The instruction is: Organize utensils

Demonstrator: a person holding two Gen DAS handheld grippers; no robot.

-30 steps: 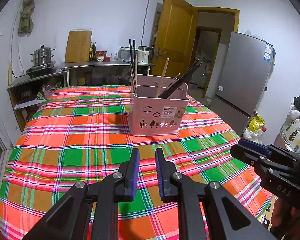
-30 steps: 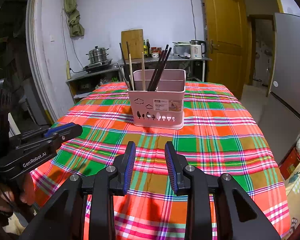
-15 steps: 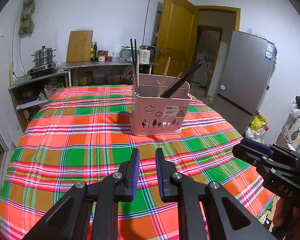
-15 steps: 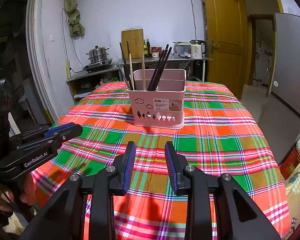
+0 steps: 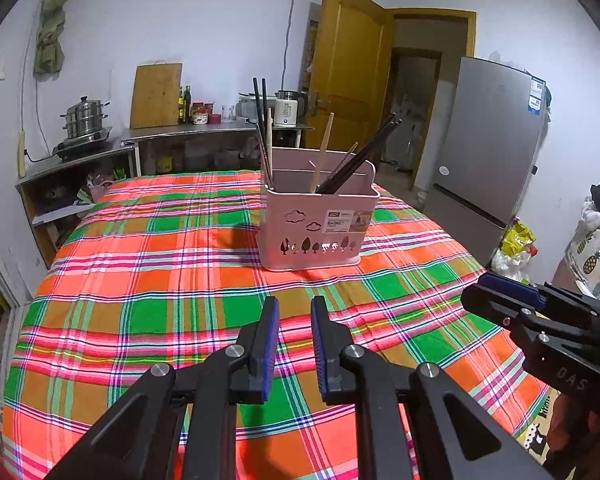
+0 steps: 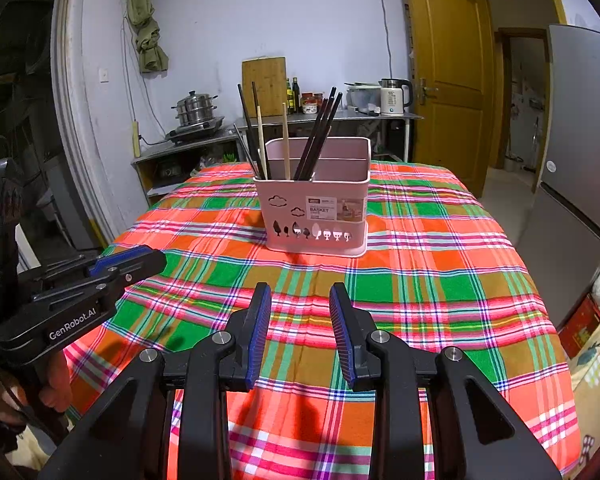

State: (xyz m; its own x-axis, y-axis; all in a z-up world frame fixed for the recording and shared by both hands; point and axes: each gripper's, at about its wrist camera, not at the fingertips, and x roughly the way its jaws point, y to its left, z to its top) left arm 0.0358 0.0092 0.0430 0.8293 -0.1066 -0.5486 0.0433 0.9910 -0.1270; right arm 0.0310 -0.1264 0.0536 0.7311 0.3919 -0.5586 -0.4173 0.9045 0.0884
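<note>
Pink plastic basket of chopsticks stands ahead of both fingers.
Left gripper narrowly parted, right gripper wider, both empty, ribbed blue pads above the plaid-clothed worktop.

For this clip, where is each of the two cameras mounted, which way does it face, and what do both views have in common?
Left wrist: on the left tool, looking across the plaid tablecloth at the pink basket; the right tool shows at its right edge.
Right wrist: on the right tool, facing the same basket head-on; the left tool and a hand show at left.
Shared: basket, chopsticks, tablecloth, back counter.
</note>
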